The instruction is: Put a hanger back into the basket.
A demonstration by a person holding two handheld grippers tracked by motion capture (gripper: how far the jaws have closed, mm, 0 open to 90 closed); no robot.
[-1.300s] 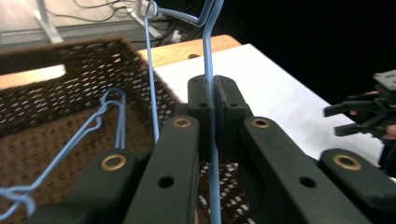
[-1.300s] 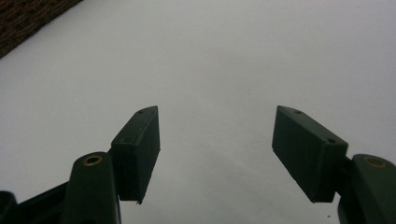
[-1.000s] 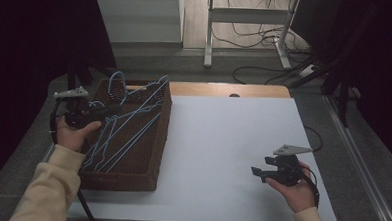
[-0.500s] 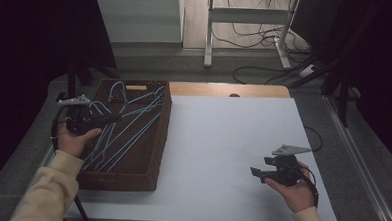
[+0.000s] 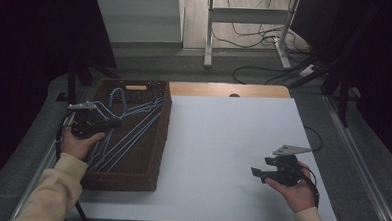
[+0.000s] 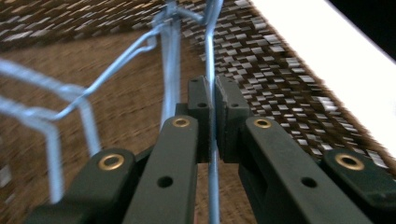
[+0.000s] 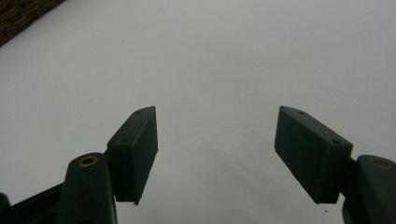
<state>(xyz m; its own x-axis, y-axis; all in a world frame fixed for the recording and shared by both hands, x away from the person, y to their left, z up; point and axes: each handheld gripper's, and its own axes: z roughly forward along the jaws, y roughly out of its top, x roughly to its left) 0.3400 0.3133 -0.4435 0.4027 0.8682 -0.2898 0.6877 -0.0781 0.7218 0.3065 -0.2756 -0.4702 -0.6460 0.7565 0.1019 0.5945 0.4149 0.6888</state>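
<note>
left gripper (image 6: 214,100) clamped on one blue wire hanger (image 6: 211,51) in the basket (image 5: 154,153) | right gripper (image 7: 215,154) gaping, empty above the white table (image 5: 222,141) | no hanger out yet

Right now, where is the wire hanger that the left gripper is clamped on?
In the high view, the hanger lies with the other blue hangers in the woven basket at the table's left, pinched by the left gripper.

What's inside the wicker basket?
Blue wire hangers lie piled in the basket. The left gripper is shut on one wire. Overlapping hangers and the hand hide the exact count.
</note>
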